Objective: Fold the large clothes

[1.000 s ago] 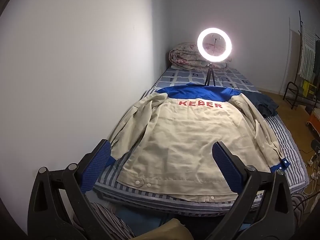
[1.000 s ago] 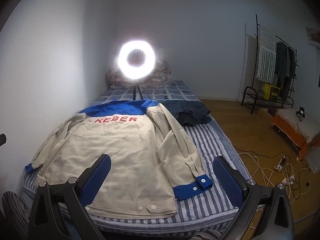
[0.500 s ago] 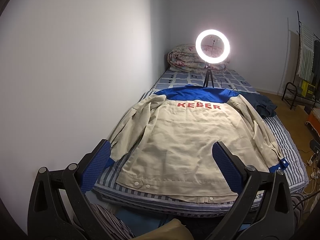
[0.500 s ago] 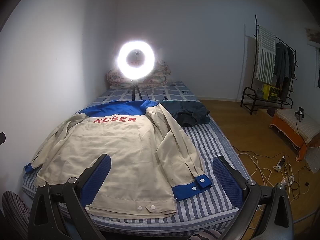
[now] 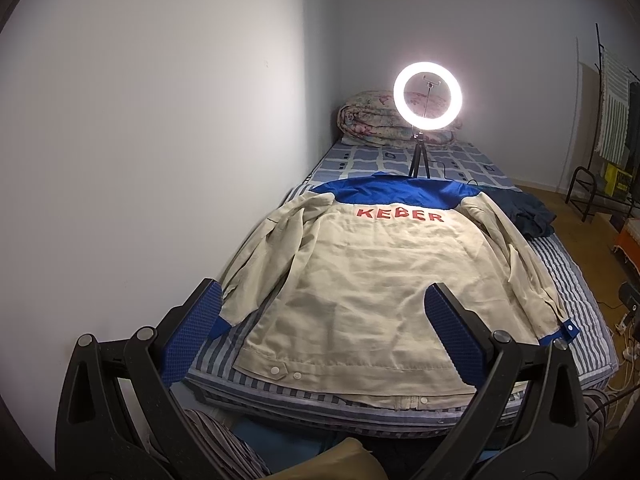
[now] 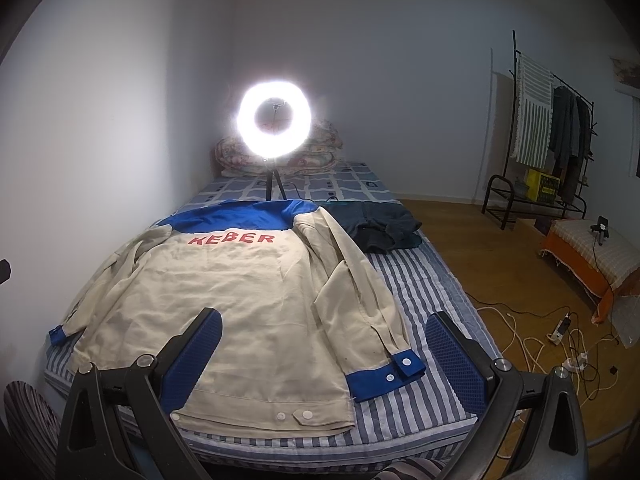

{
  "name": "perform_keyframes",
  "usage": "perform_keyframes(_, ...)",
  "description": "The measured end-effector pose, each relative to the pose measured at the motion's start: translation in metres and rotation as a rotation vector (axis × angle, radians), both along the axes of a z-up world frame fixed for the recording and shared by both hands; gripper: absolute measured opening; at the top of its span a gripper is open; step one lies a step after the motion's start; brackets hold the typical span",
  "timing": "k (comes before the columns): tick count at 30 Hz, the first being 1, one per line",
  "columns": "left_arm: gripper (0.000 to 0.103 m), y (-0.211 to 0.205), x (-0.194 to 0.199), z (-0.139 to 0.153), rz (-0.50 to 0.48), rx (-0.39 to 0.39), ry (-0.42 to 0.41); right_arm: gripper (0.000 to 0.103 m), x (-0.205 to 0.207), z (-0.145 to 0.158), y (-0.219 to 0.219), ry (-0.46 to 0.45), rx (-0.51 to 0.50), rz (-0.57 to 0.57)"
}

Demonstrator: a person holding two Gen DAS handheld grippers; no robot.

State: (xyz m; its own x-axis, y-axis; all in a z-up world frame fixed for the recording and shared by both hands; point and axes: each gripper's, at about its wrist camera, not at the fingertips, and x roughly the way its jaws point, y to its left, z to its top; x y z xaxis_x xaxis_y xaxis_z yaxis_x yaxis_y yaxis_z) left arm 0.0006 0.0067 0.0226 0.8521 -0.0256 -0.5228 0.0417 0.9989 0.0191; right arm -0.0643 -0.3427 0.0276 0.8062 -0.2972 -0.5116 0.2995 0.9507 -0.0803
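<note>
Beige jacket (image 5: 372, 280) flat on bed (image 6: 420, 280) — both grippers agape, empty

Black claw (image 5: 324, 308) (blue dimpled pads (image 5: 454, 340))

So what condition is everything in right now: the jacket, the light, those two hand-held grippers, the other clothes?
Jacket: spread flat, back up, unfolded, sleeves lying along its sides.
Ring light: switched on, standing upright on the bed.
Left hand-held gripper: open, holding nothing.
Right hand-held gripper: open, holding nothing.
Dark garment: crumpled beside the jacket.
Quilt: rolled up at the bed's far end.
Clothes rack: upright, garments hanging on it.
</note>
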Motion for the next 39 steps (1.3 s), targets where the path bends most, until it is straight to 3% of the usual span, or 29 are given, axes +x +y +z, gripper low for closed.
perform_keyframes(39, 0.103, 0.012, 0.007, -0.009, 0.01, -0.001, 0.009, 0.103, 0.012, -0.007, 0.016, 0.021, -0.018, 0.02)
